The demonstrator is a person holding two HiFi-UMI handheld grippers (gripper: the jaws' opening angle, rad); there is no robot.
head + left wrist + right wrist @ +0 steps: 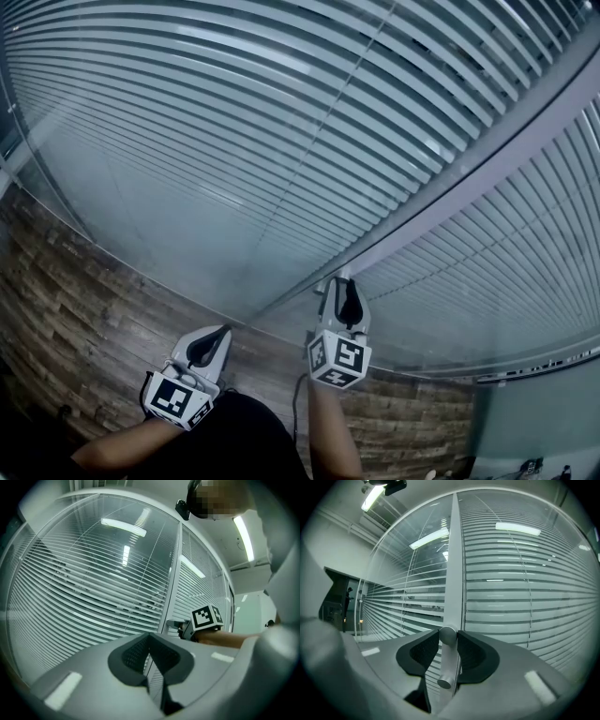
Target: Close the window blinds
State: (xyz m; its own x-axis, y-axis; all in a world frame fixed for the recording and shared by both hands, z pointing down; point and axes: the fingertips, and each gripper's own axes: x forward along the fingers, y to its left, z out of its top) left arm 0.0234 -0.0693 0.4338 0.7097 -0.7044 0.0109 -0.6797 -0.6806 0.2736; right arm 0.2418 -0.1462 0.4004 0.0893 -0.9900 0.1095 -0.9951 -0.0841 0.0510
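**Window blinds**: horizontal slats sealed behind glass, in two panes on either side of a pale frame post. In the right gripper view, thin dark gaps show between the slats right of the post and wider gaps left of it. The blinds are therefore judged not fully closed.

**Control knob**: a smooth, pale, rod-like piece projecting from the face of the post. In the head view it sits toward the lower end of the post's visible length.

**Right gripper**: jaws clamped on the knob, one dark pad against each side of it, aimed roughly level at the post.

**Left gripper**: jaws together with nothing between them. It is held clear of the glass, left of the post, and is judged idle.

**Hazards (judged, not observed):**
- **Slip.** The knob is round and smooth, so the pads may skate around it as the wrist rolls, and the slats would not tilt.
- **Loss of grip.** If the gripper drifts back along the rod while turning, the pads could slide off its free end.
- **Wrong direction.** Turning the opposite way would widen the gaps instead of closing them. The slats left of the post are the better check.
- **Overturn.** Forcing the knob past its stop could strain the mechanism inside the post.
- **Contact.** The jaw tips stand just beside the post and the glass edges, so a tilted roll could knock them.
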